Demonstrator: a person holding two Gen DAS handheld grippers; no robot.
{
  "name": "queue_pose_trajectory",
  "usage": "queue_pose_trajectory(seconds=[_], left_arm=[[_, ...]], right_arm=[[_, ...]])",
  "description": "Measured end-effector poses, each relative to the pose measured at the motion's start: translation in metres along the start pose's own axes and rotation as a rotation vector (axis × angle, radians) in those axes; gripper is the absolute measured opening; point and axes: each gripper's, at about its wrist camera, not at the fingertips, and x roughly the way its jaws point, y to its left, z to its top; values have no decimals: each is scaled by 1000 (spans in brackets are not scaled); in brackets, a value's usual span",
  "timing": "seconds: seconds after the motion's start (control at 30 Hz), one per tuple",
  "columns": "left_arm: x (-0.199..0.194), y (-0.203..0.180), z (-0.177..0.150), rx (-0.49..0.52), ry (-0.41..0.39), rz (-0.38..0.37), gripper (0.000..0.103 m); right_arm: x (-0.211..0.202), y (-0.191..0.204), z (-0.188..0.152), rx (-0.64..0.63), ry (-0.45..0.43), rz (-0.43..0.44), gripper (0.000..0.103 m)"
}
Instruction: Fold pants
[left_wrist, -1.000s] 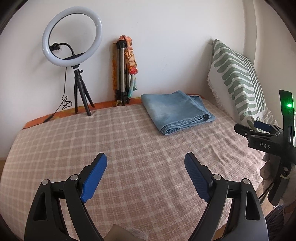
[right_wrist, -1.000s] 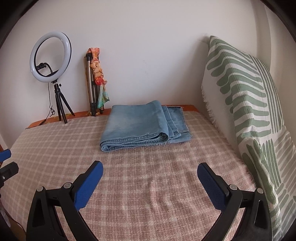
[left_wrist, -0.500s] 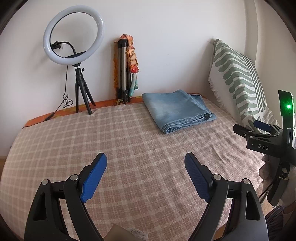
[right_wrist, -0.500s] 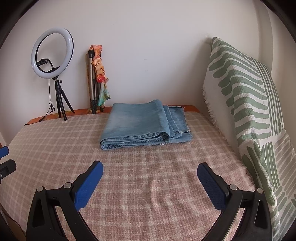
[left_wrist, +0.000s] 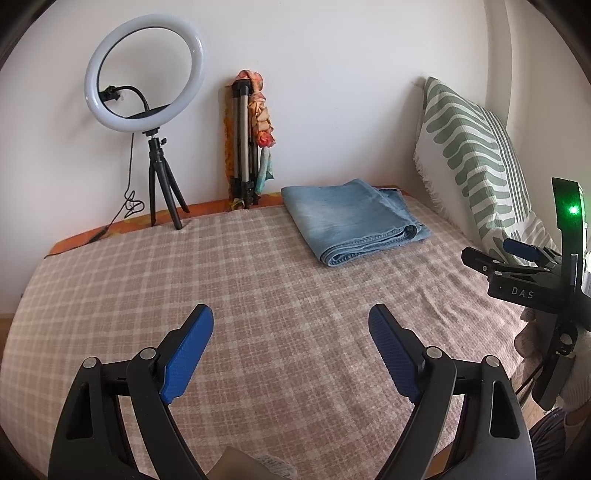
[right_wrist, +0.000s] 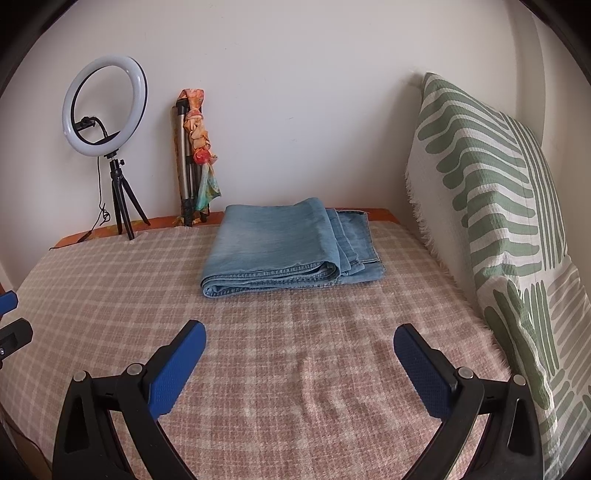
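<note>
Left wrist view: left tool (left_wrist: 291, 323), jaws apart and empty, hovers over the checked bed cover (left_wrist: 258, 280); folded light-blue denim pants (right_wrist: 284, 247) lie toward the bed's far edge, nearer the right tool (right_wrist: 299, 338), equally agape.

The left gripper (left_wrist: 290, 325) is showing two black plastic arms with silver screws at the joints, and each finger (left_wrist: 188, 349) is wearing a blue pad with a fine dotted texture. The right gripper (right_wrist: 299, 341) is looking the same. From the left view, its side is carrying white letters "DAS" and a black upright piece where a green light is glowing.
</note>
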Motion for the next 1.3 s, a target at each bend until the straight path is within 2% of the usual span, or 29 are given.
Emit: queue_pose_trajectory(seconds=[1.3], left_arm=[[-4,-3,-5,32,-15,-11,86]], right_arm=[[8,-1,-2,-16,8,25,103]])
